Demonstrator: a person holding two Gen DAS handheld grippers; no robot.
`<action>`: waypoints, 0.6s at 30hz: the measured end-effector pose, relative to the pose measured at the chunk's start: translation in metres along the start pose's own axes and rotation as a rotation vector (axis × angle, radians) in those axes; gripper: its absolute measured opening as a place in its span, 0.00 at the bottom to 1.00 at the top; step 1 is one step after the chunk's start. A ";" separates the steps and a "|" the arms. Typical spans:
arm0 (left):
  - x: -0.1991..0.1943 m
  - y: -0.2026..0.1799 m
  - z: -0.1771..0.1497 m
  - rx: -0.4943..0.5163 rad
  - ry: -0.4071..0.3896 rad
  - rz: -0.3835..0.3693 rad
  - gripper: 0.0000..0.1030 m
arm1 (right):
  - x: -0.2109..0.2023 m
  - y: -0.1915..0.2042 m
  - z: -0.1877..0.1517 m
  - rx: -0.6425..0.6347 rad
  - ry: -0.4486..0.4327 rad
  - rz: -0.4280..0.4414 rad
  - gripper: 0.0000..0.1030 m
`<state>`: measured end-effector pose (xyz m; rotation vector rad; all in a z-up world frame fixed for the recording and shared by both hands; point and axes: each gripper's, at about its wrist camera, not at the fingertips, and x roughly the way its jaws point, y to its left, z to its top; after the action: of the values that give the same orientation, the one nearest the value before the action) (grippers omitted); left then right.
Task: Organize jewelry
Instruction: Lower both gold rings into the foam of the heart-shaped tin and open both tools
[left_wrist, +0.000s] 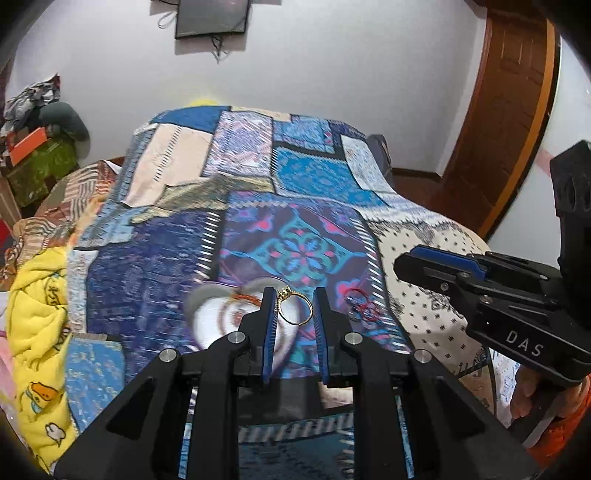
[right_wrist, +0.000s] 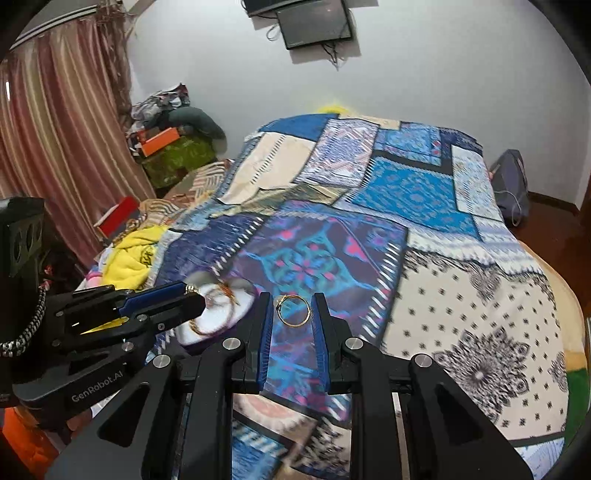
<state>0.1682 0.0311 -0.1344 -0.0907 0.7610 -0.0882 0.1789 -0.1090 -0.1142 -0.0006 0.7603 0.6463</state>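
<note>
I had a thin gold ring with a small setting (left_wrist: 294, 305) clamped between the blue pads of my left claw (left_wrist: 294, 317), held up above the bed with the setting turned toward the left pad. My right claw (right_wrist: 293, 314) was clenched on a second thin gold ring with a small setting (right_wrist: 293, 310) in just the same way, its hoop spanning the narrow gap between the two pads. From the right wrist view I could see the left claw (right_wrist: 192, 295) reaching in from the left, its tip over a pale, rounded heart-shaped jewelry dish (right_wrist: 221, 314) that lay on the bed and carried some orange-gold hoops; motion blur kept me from telling how many there were. In the left wrist view that same dish (left_wrist: 221, 317) sat just behind the left finger, and a small red ring-like piece (left_wrist: 360, 304) lay on the cover just right of the claw, too smeared to make out. The right claw (left_wrist: 402, 264) came in from the right edge there, well above the cover. Everything rested on a blue, purple and cream patchwork bedspread (right_wrist: 406, 206). A yellow printed blanket (left_wrist: 37, 332) was bunched at the bed's left side, striped curtains (right_wrist: 62, 147) hung beyond it, and a dark screen (right_wrist: 314, 26) was mounted on the white wall.
</note>
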 end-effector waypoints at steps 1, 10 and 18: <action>-0.003 0.006 0.001 -0.006 -0.007 0.005 0.18 | 0.002 0.003 0.002 -0.004 -0.002 0.005 0.18; -0.017 0.053 0.005 -0.074 -0.040 0.035 0.18 | 0.022 0.027 0.007 -0.028 0.009 0.052 0.18; 0.002 0.067 -0.004 -0.089 0.009 -0.006 0.18 | 0.053 0.045 -0.003 -0.064 0.084 0.085 0.18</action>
<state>0.1697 0.0972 -0.1465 -0.1772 0.7735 -0.0608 0.1815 -0.0447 -0.1397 -0.0542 0.8237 0.7553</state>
